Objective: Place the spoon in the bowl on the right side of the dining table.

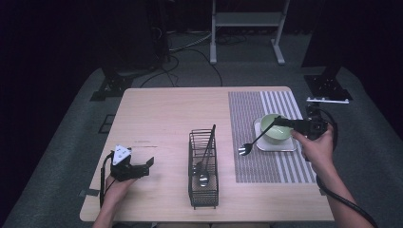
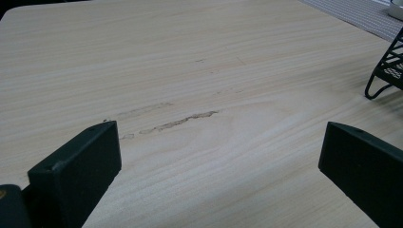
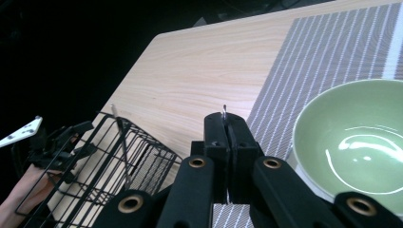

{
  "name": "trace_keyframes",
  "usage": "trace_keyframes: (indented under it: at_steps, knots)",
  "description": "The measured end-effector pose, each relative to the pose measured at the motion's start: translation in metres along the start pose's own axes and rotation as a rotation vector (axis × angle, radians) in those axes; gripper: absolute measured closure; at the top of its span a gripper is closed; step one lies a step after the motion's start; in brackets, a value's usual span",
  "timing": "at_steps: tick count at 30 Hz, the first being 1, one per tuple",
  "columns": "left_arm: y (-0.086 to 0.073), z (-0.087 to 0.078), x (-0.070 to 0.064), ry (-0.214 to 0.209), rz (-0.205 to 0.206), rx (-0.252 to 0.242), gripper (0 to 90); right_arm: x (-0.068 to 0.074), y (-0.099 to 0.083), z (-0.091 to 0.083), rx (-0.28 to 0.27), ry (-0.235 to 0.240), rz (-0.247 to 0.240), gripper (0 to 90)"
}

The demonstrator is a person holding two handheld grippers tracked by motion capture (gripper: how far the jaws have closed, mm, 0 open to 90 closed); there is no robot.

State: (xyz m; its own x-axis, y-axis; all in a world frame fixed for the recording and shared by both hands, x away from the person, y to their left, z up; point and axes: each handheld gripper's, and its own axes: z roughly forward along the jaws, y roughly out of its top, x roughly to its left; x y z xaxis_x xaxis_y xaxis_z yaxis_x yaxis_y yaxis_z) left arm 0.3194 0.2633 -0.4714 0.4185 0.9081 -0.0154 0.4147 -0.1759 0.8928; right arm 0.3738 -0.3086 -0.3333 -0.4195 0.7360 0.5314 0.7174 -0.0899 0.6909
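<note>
Currently a fork [image 1: 254,141] is clamped by the right gripper [image 1: 285,122] above the striped mat [image 1: 266,166], beside the green bowl [image 1: 275,129]; left gripper [image 1: 142,167] is held wide apart on the table [image 1: 161,114].

Left gripper [image 1: 147,165]: resting low over the table [image 1: 161,114] near its front left corner, held by the left hand [image 1: 116,183], forearm entering from the front edge. Jaws stand wide apart with nothing between them, pointing toward the table's middle.

Right gripper [image 1: 280,121]: raised near the right edge, held by the right hand [image 1: 317,146], forearm entering from the front right corner. Jaws pressed together on a fork [image 1: 254,141], gripped at the handle end and slanting down toward the table's middle.
</note>
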Motion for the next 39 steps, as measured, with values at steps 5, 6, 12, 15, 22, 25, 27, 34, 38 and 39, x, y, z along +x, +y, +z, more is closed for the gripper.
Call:
trace_keyframes:
  at_steps: [5, 6, 12, 15, 22, 25, 27, 34, 38, 39]
  knots:
    - [0.000, 0.000, 0.000, 0.000, 0.000, 0.000, 0.0, -0.007, 0.001, 0.000, -0.011, -0.015, 0.016, 88.6]
    - [0.000, 0.000, 0.000, 0.000, 0.000, 0.000, 0.0, -0.007, 0.002, 0.000, -0.012, -0.016, 0.021, 88.6]
    - [0.000, 0.000, 0.000, 0.001, 0.000, -0.001, 0.0, -0.012, 0.003, 0.000, -0.023, -0.032, 0.028, 88.6]
    - [0.000, 0.000, 0.000, 0.000, 0.000, 0.000, 0.0, -0.015, 0.004, 0.000, -0.033, -0.042, 0.037, 88.6]
    - [0.000, 0.000, 0.000, 0.000, 0.001, 0.000, 0.0, -0.020, 0.008, -0.002, -0.047, -0.067, 0.049, 88.6]
    - [0.000, 0.000, 0.000, -0.001, 0.000, -0.001, 0.0, -0.022, 0.010, -0.003, -0.055, -0.076, 0.055, 88.6]
    - [0.000, 0.000, 0.000, 0.000, 0.000, -0.002, 0.0, -0.023, 0.011, -0.004, -0.059, -0.081, 0.056, 88.6]
    - [0.000, 0.000, 0.000, 0.000, 0.001, -0.001, 0.0, -0.025, 0.015, -0.006, -0.072, -0.097, 0.061, 88.6]
    - [0.000, 0.000, 0.000, -0.001, 0.001, -0.001, 0.0, -0.027, 0.016, -0.007, -0.076, -0.106, 0.061, 88.6]
    - [0.000, 0.000, 0.000, -0.001, 0.004, 0.000, 0.0, -0.027, 0.016, -0.008, -0.076, -0.109, 0.062, 88.6]
